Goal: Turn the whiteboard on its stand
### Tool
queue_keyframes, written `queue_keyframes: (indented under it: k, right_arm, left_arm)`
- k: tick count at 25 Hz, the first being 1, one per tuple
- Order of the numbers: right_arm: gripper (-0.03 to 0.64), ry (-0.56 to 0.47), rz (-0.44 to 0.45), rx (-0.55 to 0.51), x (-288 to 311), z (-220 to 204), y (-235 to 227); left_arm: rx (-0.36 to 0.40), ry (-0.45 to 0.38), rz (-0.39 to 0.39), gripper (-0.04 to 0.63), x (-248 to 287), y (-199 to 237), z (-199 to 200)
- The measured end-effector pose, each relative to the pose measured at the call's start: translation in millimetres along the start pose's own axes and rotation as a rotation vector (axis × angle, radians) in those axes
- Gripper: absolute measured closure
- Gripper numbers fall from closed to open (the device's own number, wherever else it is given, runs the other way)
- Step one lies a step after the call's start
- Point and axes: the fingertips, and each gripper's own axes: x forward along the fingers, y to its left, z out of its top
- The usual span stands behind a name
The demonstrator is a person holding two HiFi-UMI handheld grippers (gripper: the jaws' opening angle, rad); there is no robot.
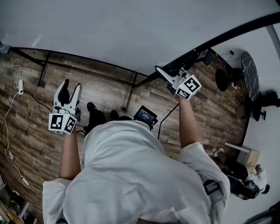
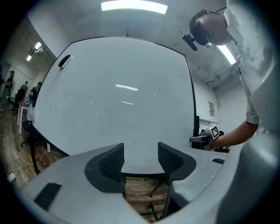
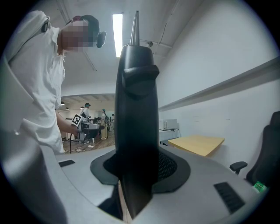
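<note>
Right gripper (image 3: 138,171) is clamped on the black frame edge (image 3: 134,105) of the large white whiteboard (image 2: 127,94). Left gripper (image 2: 140,159) jaws stand apart, empty. Grip established; the turn itself appears outstanding.

This looks like an open office or a laboratory workspace. A large white whiteboard in a black frame (image 2: 122,100) stands on a brown wood-plank floor (image 1: 35,144), and thin white cables (image 1: 8,131) lie loose on that floor. Long white ceiling light strips (image 2: 133,6) hang under a bare ceiling with exposed pipes (image 2: 218,78). Farther back, several people (image 3: 87,109) stand in a wide shared room. Near a plain white wall there are a pale wooden table (image 3: 197,143) and a black office chair (image 3: 269,153).
</note>
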Motion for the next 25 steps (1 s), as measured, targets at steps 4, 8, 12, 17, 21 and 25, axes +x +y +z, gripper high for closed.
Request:
queue_keyframes:
  k: [4, 8, 12, 17, 21, 25]
  right_arm:
    - [0.463, 0.005, -0.003, 0.002, -11, -1, 0]
    - [0.463, 0.002, -0.009, 0.004, -22, -3, 0]
    - [0.463, 0.007, -0.006, 0.004, -30, -5, -3]
    - [0.463, 0.016, -0.009, 0.011, -37, -6, -8]
    - [0.462, 0.018, -0.016, 0.015, -48, -9, -12]
    - [0.462, 0.030, -0.014, 0.013, -56, -11, -9]
  left_arm:
    - [-0.005, -0.001, -0.002, 0.354, 2, -5, -2]
    - [-0.010, -0.005, -0.011, 0.354, 5, -8, -4]
    - [-0.006, 0.001, -0.028, 0.354, 10, -16, -6]
    - [-0.012, 0.015, -0.038, 0.354, 12, -16, -8]
    - [-0.009, 0.020, -0.044, 0.354, 13, -19, -10]
    - [-0.007, 0.012, -0.055, 0.354, 12, -19, -7]
